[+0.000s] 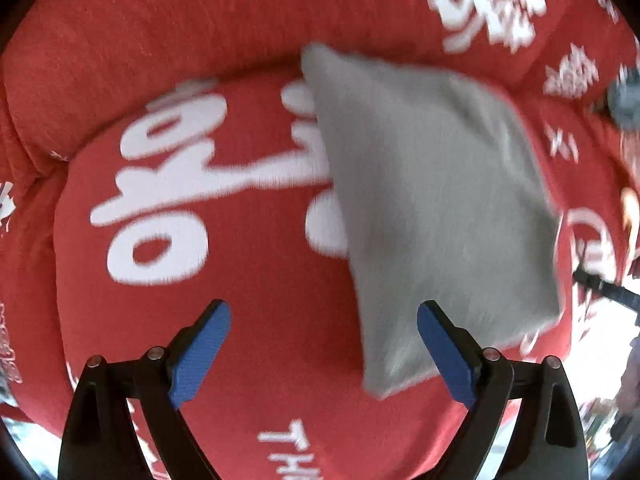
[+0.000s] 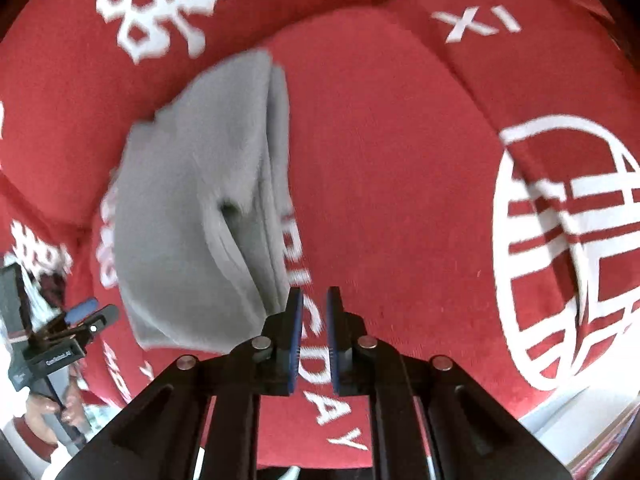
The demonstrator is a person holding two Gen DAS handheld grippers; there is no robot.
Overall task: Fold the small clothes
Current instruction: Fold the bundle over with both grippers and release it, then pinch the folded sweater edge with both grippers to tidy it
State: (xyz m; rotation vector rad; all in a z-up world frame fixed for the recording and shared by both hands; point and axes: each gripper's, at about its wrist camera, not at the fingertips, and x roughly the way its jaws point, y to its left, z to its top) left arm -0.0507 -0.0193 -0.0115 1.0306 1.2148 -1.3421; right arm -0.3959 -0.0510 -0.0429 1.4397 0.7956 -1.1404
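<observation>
A folded grey garment (image 1: 432, 200) lies on a red cushion with white lettering (image 1: 192, 184). My left gripper (image 1: 324, 320) is open and empty, with its right finger at the garment's near edge. In the right wrist view the grey garment (image 2: 200, 208) shows its stacked folded edges. My right gripper (image 2: 314, 300) has its jaws nearly together with a narrow gap, empty, just right of the garment's near corner. The left gripper (image 2: 86, 312) also shows at the far left of that view.
The red sofa cushion (image 2: 400, 160) has a raised back and side bolsters (image 1: 140, 32) around the seat. The person's hand and body show at the lower left (image 2: 48, 412). A pale floor shows past the cushion's front edge (image 2: 560, 412).
</observation>
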